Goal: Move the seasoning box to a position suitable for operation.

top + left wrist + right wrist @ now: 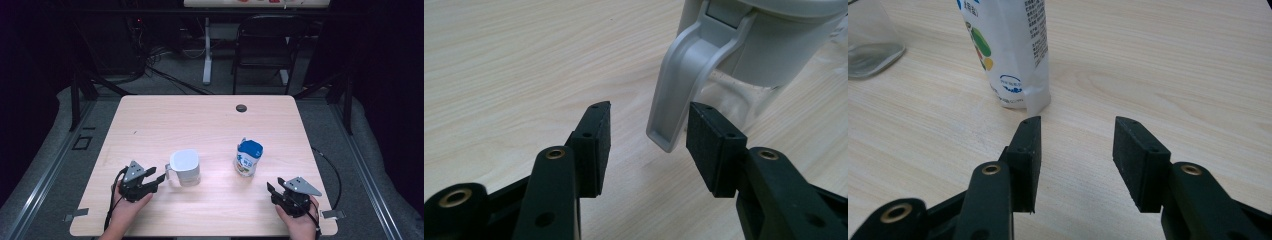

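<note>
A clear pitcher with a white lid (184, 167) stands left of the table's middle, its white handle (676, 85) turned toward my left gripper (156, 178). That gripper (649, 145) is open, its fingertips just short of the handle's lower end, touching nothing. A white and blue pouch (248, 157) stands upright right of centre. My right gripper (273, 188) sits near the front right corner, open and empty, its jaws pointing toward the pouch (1008, 50) from a short way off. The pitcher's glass base (868, 45) shows at the far left of the right gripper view.
The light wooden table (210, 120) has a small dark round cap (241, 108) near its far edge. A black chair (265, 45) and a white desk leg (207, 50) stand beyond the table. Cables trail off both grippers over the front edge.
</note>
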